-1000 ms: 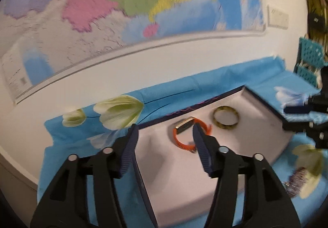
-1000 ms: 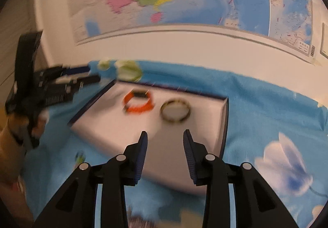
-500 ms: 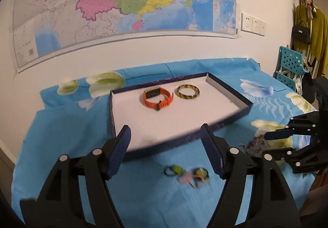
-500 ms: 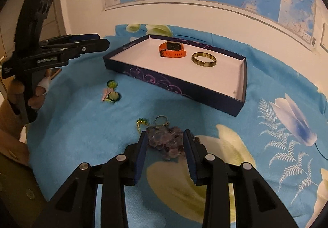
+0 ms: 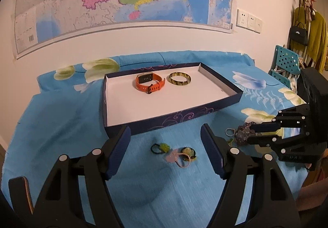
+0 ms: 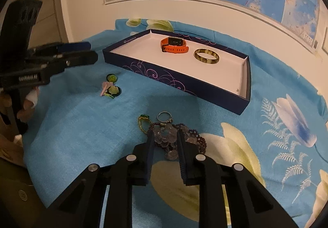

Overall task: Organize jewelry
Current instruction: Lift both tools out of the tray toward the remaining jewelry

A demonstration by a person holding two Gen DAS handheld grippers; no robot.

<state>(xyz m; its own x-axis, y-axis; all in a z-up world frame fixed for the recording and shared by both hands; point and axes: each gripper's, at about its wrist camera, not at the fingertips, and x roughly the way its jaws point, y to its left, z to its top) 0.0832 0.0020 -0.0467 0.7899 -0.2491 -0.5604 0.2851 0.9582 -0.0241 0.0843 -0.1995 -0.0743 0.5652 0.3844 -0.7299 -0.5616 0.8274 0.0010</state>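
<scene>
A surface draped in a bright blue cloth printed with pale flowers (image 6: 86, 125) carries everything here, and toward the wall sits a shallow navy cardboard tray with purple swirls and a white floor (image 6: 184, 84). On the cloth just in front of the tray's near wall lie two small green hair ties with a pink piece between them (image 5: 174, 151), and off to one side a heap of dark purple beads and clear discs (image 6: 174, 137) with a silver ring (image 6: 164, 116) and a little green-and-gold chain (image 6: 142, 121) right beside it.
</scene>
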